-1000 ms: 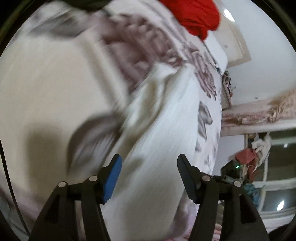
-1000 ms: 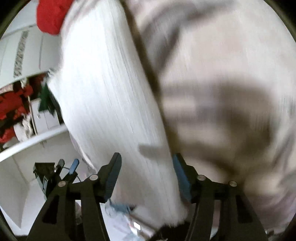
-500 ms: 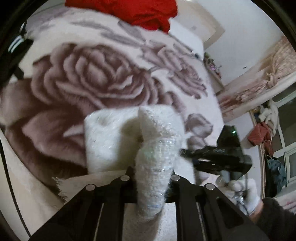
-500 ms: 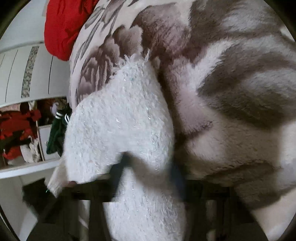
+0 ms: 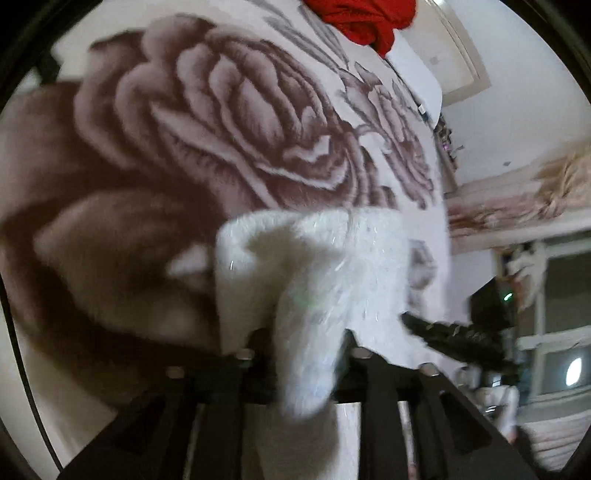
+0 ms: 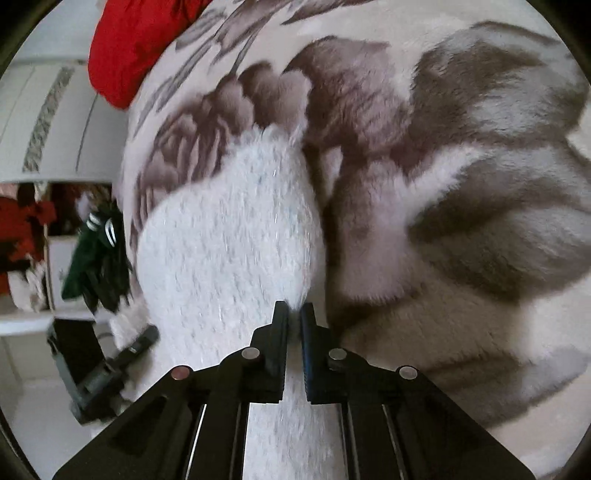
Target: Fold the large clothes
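Observation:
A fluffy white garment [image 5: 317, 266] lies bunched on a bed blanket printed with large brown roses [image 5: 221, 110]. My left gripper [image 5: 306, 350] is shut on a thick fold of it, and the fabric hides the fingertips. In the right wrist view the same white garment [image 6: 229, 229] spreads ahead, and my right gripper [image 6: 293, 314] is shut on its near edge, jaws almost touching. The right gripper also shows in the left wrist view [image 5: 454, 336] as a dark shape at the garment's right side.
A red garment [image 5: 365, 18] lies at the far end of the bed, also in the right wrist view [image 6: 129, 48]. A dark green garment [image 6: 96, 258] hangs at the bed's left side near shelves. A window [image 5: 554, 332] and wall are on the right.
Both grippers went from open above the garment to shut on it. The garment is now lifted and bunched between them, and the views have shifted slightly since half a second ago.

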Available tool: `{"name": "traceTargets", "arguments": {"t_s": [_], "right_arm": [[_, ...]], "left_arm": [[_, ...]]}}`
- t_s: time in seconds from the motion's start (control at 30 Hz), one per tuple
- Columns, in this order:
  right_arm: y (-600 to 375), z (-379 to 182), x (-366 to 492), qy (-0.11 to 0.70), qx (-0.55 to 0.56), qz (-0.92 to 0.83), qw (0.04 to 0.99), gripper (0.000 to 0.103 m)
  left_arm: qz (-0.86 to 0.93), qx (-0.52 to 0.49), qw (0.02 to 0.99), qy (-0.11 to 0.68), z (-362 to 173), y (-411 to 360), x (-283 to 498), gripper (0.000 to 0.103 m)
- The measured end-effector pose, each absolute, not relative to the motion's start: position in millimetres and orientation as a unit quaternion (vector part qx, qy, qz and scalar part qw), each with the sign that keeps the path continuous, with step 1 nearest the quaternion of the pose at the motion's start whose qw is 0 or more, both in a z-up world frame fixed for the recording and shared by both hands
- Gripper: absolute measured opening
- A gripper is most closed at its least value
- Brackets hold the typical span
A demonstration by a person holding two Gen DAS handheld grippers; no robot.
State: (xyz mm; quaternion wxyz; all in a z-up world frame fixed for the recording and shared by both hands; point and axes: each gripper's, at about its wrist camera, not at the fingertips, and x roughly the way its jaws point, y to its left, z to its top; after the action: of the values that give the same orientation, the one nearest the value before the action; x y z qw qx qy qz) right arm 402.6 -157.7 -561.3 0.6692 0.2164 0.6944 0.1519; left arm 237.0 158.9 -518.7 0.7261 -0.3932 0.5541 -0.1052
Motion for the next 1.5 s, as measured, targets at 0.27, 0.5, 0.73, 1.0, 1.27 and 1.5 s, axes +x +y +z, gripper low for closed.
{"name": "traceTargets", "arguments": {"t_s": [0.27,0.5,0.73,1.0,1.27,1.5], "right_arm": [[-192,-549,256,0.739,0.257,0.167,0.600,0.055],[-171,-531,213,0.721,0.247,0.127,0.635,0.052],[-33,-489,277,0.688,0.046,0.258,0.677,0.036],[58,-590,280,0.728,-0.125,0.230,0.633,0.030],[-76,-507,224,0.729,0.118,0.250,0.627,0.045],[-204,-564,85,0.786,0.270,0.138,0.539,0.047]], "left_arm": [[-0.075,-0.400,0.726,0.554,-475,169,124,0.063],[0.022,-0.296,0.700,0.649,-527,130,30,0.063],[0.077,-0.334,0.697,0.630,-529,128,1,0.063],[0.135,-0.312,0.727,0.596,-477,127,-13,0.063],[0.106,-0.300,0.753,0.576,-433,112,2,0.063],[0.069,-0.296,0.707,0.639,-478,106,1,0.063]]}}
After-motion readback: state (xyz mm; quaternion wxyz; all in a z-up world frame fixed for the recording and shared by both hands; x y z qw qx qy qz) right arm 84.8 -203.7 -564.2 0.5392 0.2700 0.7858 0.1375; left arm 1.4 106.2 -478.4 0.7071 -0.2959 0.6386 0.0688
